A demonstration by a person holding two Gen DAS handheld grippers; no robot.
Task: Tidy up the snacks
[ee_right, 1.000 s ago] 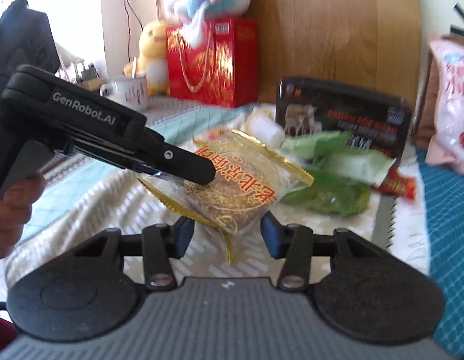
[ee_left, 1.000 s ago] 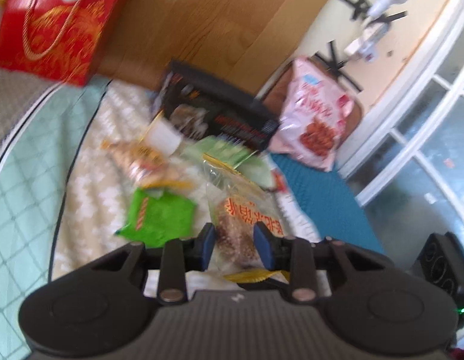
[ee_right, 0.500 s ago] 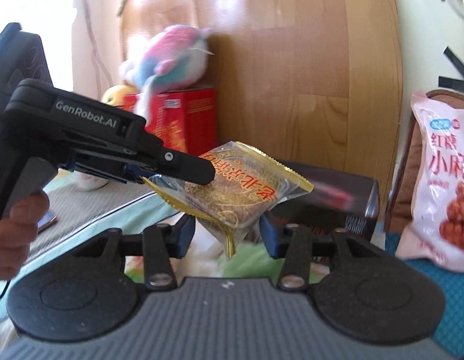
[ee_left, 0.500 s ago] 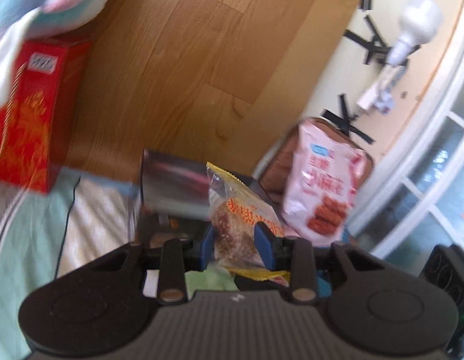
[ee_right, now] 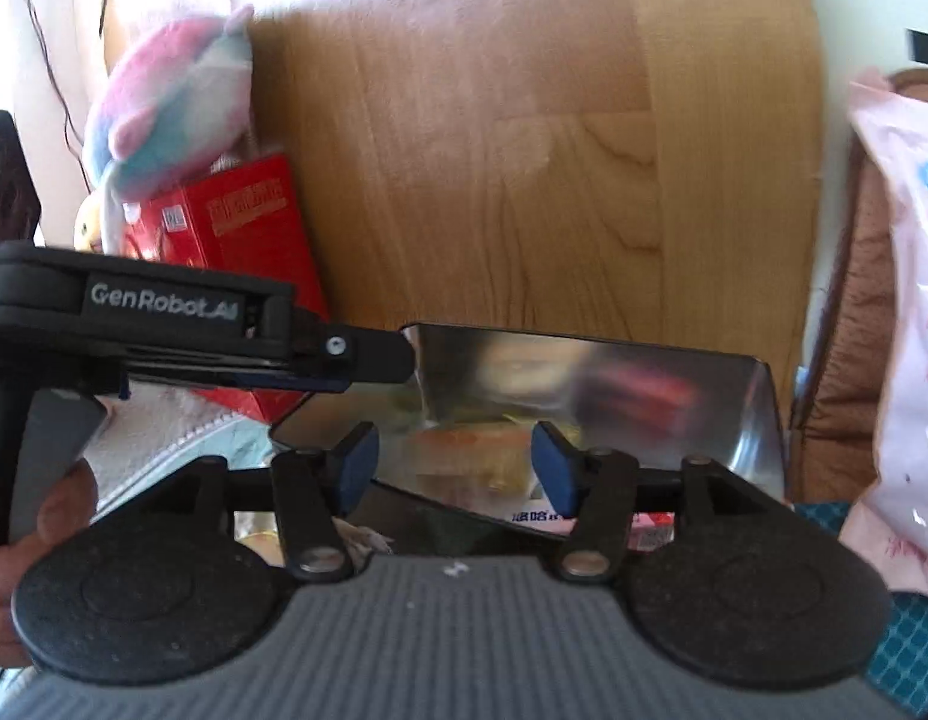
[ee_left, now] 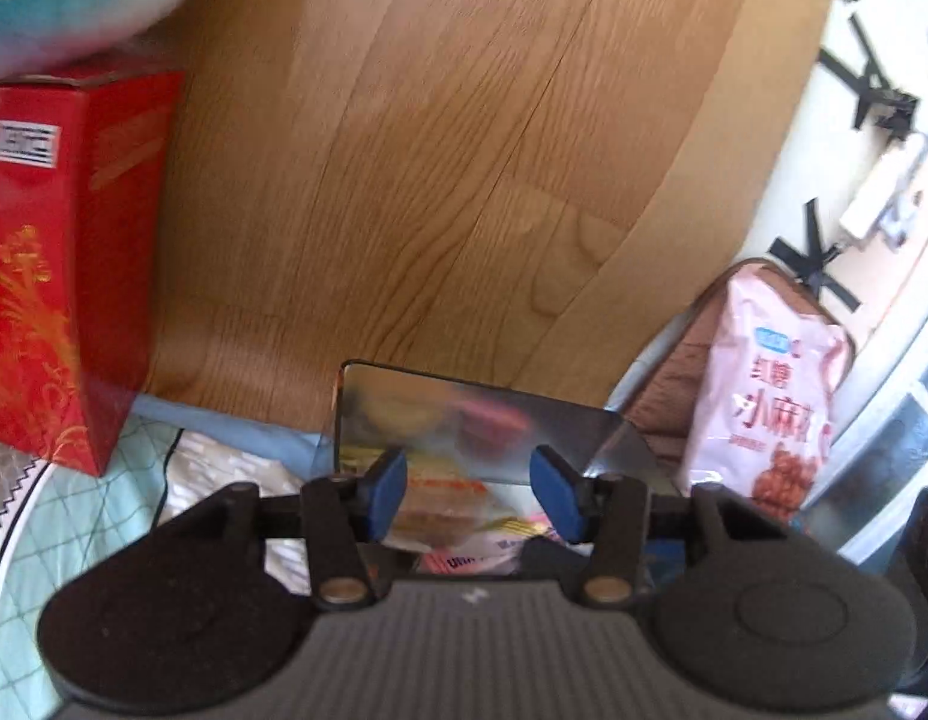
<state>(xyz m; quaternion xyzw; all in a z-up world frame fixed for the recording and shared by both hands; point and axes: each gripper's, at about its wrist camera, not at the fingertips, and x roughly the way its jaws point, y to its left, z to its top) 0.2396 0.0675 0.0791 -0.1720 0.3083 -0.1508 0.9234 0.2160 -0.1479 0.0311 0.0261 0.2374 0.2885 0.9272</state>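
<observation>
The snack packet, an orange-and-brown blur, seems to lie inside the open black box at lower centre of the left wrist view, just under the box's mirrored lid. I can't read it sharply enough to say whether it lies flat. Pink-wrapped snacks show at the box's near edge.

My left gripper hangs over that opening with its jaws spread wide and nothing held. The packet shows between the blue pads but sits beyond them. My right gripper faces the same box, jaws equally wide and empty.

As I judge it, the drop is made and the job now is to come out cleanly. I'd draw the left gripper straight back and up, jaws kept apart, so neither finger snags the wrapper or knocks the raised lid. The two grippers are close together, so I'd move one at a time.

Further out, a large pink snack bag leans at the right. A red gift bag stands on the bed at left, before the wooden headboard.
</observation>
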